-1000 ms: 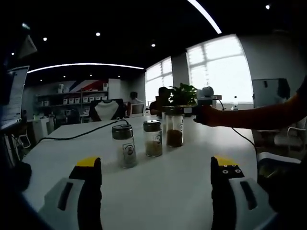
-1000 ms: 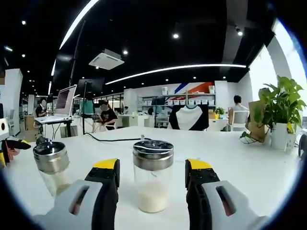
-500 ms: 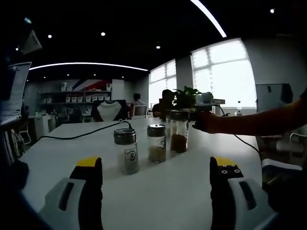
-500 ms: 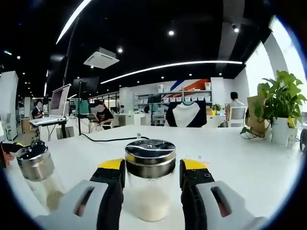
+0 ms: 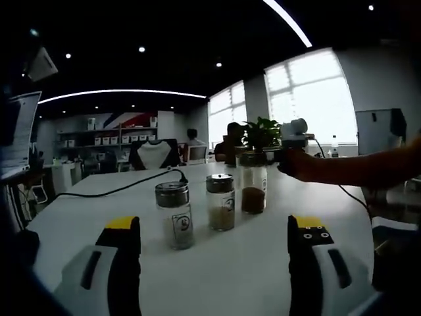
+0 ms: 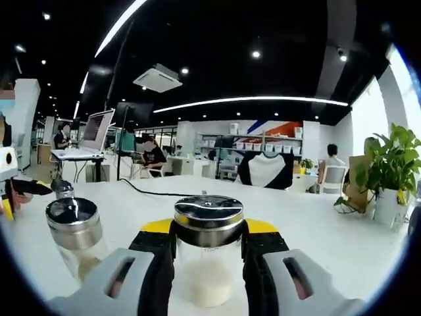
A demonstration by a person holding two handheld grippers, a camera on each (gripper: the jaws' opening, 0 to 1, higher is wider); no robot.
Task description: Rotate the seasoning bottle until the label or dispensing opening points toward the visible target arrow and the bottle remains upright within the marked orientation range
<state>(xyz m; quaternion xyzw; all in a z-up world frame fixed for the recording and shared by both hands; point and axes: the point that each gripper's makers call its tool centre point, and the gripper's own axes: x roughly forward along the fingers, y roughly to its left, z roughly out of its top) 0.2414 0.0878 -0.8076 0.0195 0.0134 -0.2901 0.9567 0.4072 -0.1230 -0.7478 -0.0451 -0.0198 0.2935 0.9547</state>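
Right gripper (image 6: 208, 245) clamped on the seasoning bottle (image 6: 208, 253) of white powder, upright mid-table (image 6: 316, 224), second bottle (image 6: 74, 237) just beside it, left gripper (image 5: 214, 247) jaws wide apart over bare tabletop, far edges well clear.

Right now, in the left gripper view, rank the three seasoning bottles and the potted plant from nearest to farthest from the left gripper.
1. Pale-filled bottle, nearest, left of the row.
2. Tan-filled bottle, middle.
3. Brown-filled bottle, right end, by the right gripper.
4. Potted plant, behind, farthest.
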